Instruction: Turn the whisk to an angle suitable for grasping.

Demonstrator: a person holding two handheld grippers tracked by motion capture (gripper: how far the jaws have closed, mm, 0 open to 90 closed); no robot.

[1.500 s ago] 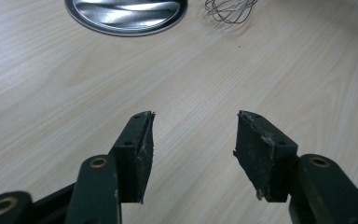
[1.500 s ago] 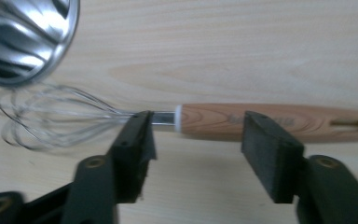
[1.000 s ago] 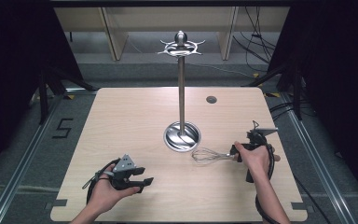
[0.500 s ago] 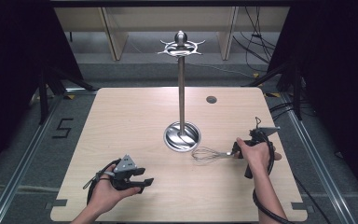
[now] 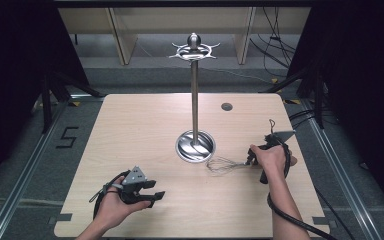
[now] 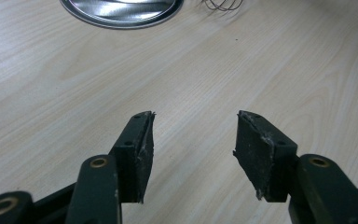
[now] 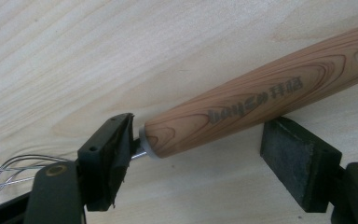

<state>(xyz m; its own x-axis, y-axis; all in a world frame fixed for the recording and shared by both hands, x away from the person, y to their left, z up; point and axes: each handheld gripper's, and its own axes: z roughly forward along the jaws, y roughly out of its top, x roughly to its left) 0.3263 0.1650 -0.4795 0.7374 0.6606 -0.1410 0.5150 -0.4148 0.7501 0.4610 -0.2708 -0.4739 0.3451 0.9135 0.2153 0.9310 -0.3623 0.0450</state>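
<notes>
The right tool [image 5: 252, 159] has closed in around the whisk's [image 5: 226, 164] wooden handle.

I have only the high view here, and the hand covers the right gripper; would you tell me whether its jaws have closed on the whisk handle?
Observer: Not yet. In the right gripper view, the right gripper is open, and the wooden whisk handle lies slantwise between the jaws.
Operator: Thank you. Which part of the handle sits between them?
Observer: The end next to the whisk wires. One jaw sits right at the metal collar. I cannot tell whether the other pad touches the wood.
Operator: And is the left gripper holding anything?
Observer: No. The left gripper is open over bare table, with nothing between its jaws. It points towards the stand base.
</notes>
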